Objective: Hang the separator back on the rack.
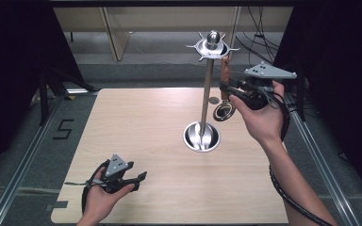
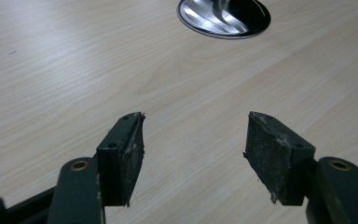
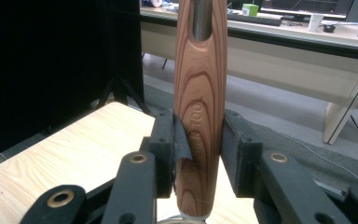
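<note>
A tall metal utensil stand [image 1: 207, 89] rises from a round shiny base [image 1: 201, 136] at the table's middle right, with a ring of hooks at its top [image 1: 212, 46]. My right gripper [image 1: 225, 87] is shut on the wooden handle [image 1: 225, 70] of a utensil held upright just right of the pole, below the hooks; its round metal head [image 1: 224, 111] hangs down. The right gripper view has the handle [image 3: 200, 93] clamped between the pads [image 3: 168, 140]. My left gripper [image 1: 139, 181] rests low at the front left, open and empty [image 2: 196, 144], facing the base [image 2: 223, 16].
A small round disc [image 1: 214, 100] lies on the table behind the stand. The light wooden table [image 1: 136, 127] has metal rails on the floor along both sides. Cables [image 1: 259, 37] and wooden furniture stand beyond the far edge.
</note>
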`<state>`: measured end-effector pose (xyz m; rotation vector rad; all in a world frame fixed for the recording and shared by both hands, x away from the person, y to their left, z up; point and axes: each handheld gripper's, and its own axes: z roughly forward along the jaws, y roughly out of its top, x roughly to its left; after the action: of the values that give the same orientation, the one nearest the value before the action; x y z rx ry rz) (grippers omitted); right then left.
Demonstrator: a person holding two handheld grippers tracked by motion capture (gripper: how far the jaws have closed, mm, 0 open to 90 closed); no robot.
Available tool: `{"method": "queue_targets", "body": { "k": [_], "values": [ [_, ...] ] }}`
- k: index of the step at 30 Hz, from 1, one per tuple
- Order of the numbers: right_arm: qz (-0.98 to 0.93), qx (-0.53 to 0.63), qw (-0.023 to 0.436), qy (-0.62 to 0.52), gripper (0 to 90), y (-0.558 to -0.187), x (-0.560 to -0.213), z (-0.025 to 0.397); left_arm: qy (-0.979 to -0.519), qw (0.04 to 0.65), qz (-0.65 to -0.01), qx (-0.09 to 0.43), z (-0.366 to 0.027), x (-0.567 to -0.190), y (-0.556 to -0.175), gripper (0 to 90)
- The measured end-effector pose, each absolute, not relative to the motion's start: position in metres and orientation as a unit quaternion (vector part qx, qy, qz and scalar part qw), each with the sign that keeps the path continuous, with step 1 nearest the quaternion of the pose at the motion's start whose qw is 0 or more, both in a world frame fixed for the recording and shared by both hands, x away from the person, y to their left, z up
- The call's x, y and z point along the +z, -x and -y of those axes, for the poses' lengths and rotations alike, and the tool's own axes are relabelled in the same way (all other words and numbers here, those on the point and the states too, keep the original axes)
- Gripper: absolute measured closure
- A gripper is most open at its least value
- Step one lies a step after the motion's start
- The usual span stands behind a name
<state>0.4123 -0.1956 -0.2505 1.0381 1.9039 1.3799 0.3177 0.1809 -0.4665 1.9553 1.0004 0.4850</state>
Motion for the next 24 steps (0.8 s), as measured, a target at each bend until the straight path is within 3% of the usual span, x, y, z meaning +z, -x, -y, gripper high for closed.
{"method": "queue_targets", "body": {
  "k": [16,24],
  "values": [
    [-0.707,0.514,0.302,-0.380,68.0,-0.4161,-0.2547,0.1917,-0.787,0.427,-0.399,0.197,-0.1816,-0.4661,-0.3176,36.5],
    [-0.709,0.503,0.332,-0.367,55.6,-0.4077,-0.2576,0.1930,-0.788,0.426,-0.398,0.197,-0.1818,-0.4659,-0.3174,36.5]
  ]
}}
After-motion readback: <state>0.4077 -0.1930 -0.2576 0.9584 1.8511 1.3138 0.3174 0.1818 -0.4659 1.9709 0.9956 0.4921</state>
